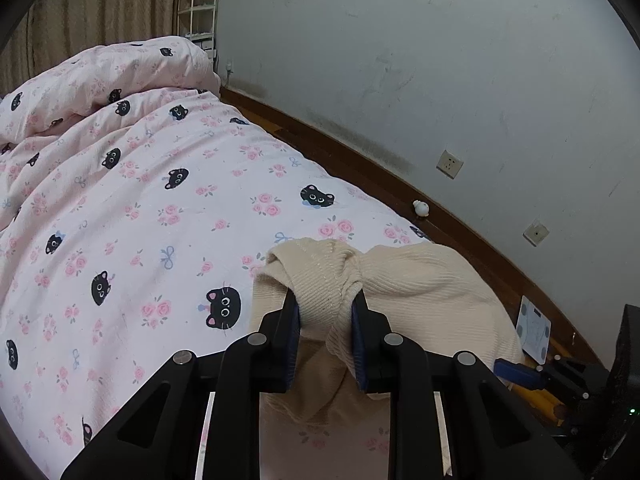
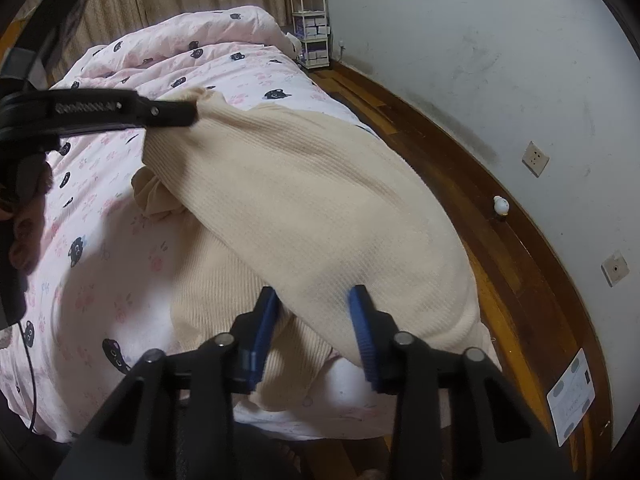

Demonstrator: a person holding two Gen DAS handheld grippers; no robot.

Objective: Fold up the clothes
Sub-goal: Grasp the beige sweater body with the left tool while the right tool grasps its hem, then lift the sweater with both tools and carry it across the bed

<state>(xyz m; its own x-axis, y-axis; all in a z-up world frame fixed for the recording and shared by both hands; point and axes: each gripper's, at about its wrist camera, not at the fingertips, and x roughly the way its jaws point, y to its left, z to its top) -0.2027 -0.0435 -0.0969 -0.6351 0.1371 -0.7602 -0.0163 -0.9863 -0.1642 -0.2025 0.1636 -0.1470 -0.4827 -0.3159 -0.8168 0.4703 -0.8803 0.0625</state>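
- The left claw (image 1: pixel 326 300) is closed down on a bunched ribbed edge of the cream knit garment (image 1: pixel 420 280), which fills the gap between its blue pads at lower centre of the left wrist view.
- In the right wrist view the same left claw (image 2: pixel 192 110) enters from the upper left and holds the garment's far end lifted off the bed.
- The right claw (image 2: pixel 316 296) stands wide apart at lower centre. The garment (image 2: pixel 312 200) lies against and partly between the pads; whether it is pinched cannot be told.
- Governing relation: the garment's long axis runs from the left claw at upper left down to the right claw at lower centre, stretched between the two. A lower layer of the garment rests on the bed beneath the raised span, so a fold appears to be in hand.
- Surface: a bed with a pink quilt (image 1: pixel 160 208) printed with black cats and roses; soft and wrinkled.
- Room: wooden floor (image 2: pixel 500 248) along the right, a scuffed white wall (image 1: pixel 440 60) with a socket (image 1: pixel 449 164), a white rack (image 2: pixel 310 12) at top, a scale (image 2: pixel 570 398) at lower right.
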